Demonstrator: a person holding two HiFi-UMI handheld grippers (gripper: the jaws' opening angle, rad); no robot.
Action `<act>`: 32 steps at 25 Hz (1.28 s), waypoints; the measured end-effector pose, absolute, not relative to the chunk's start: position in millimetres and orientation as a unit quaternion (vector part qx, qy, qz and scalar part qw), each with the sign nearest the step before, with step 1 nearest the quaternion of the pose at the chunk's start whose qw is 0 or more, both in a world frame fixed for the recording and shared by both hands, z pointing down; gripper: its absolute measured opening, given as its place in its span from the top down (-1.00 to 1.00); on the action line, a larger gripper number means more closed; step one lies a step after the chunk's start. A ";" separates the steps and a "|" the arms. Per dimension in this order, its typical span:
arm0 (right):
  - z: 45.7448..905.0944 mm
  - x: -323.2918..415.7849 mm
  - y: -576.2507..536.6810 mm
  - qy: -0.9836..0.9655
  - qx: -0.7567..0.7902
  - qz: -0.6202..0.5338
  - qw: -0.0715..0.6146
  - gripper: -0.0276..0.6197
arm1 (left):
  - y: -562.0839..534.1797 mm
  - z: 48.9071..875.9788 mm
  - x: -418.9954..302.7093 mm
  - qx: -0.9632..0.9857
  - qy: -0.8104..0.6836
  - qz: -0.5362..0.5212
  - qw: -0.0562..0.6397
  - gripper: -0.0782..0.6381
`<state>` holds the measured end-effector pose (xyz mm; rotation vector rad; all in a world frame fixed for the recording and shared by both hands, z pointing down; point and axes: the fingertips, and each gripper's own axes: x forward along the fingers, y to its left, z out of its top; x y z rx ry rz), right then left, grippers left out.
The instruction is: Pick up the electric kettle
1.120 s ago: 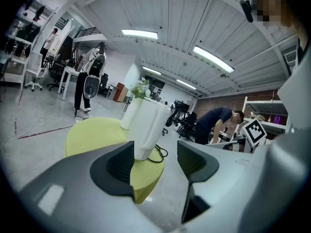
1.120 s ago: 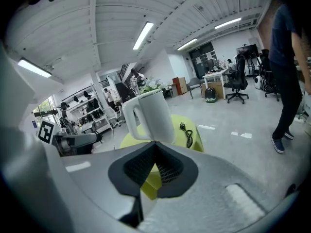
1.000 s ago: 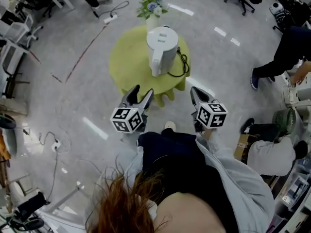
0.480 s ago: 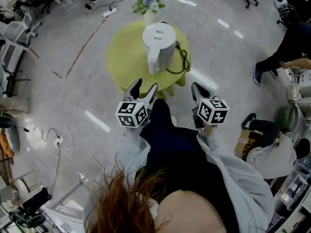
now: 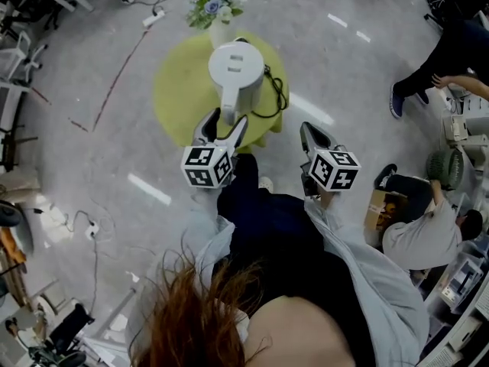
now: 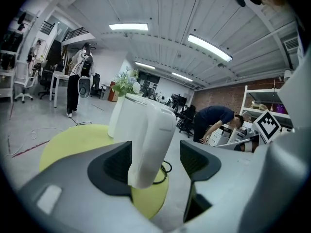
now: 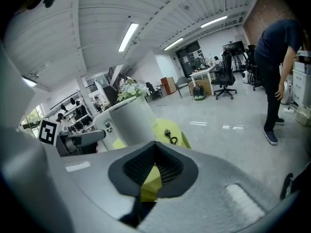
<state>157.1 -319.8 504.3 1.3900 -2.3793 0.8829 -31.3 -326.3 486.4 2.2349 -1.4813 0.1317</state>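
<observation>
One change: left gripper (image 5: 228,118) reached kettle (image 5: 235,63), jaws just widened around handle (image 6: 148,144), unclamped | right gripper (image 5: 306,128) closed, empty | clamp next.

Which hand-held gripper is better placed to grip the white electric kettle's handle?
Left. The left hand-held gripper faces the white plastic electric kettle; its jaws have just been opening and stand wide, the handle between them, ungripped. The right hand-held gripper has jaws together, off to the side.
</observation>
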 end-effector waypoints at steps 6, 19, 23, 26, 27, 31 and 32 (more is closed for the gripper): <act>506.4 152.9 -326.9 -0.809 0.486 0.306 0.125 0.91 | -341.9 487.1 -29.1 0.817 -0.530 0.053 0.221 -0.09; 509.5 130.2 -344.8 -0.806 0.488 0.305 0.138 0.91 | -361.1 475.1 -31.0 0.826 -0.532 0.065 0.172 -0.03; 510.4 125.2 -345.7 -0.805 0.488 0.305 0.143 0.91 | -360.4 469.8 -41.9 0.828 -0.533 0.064 0.165 0.26; 512.1 120.7 -344.6 -0.804 0.488 0.306 0.147 0.91 | -361.3 467.7 -50.3 0.825 -0.538 0.070 0.155 0.31; 512.5 118.7 -344.3 -0.805 0.487 0.305 0.149 0.91 | -361.8 467.0 -52.3 0.826 -0.538 0.071 0.152 0.32; 513.6 116.9 -343.2 -0.804 0.487 0.303 0.155 0.91 | -364.9 463.3 -56.0 0.826 -0.542 0.067 0.141 0.32; 513.5 117.8 -343.7 -0.803 0.489 0.302 0.156 0.91 | -366.0 462.2 -56.5 0.826 -0.543 0.066 0.137 0.32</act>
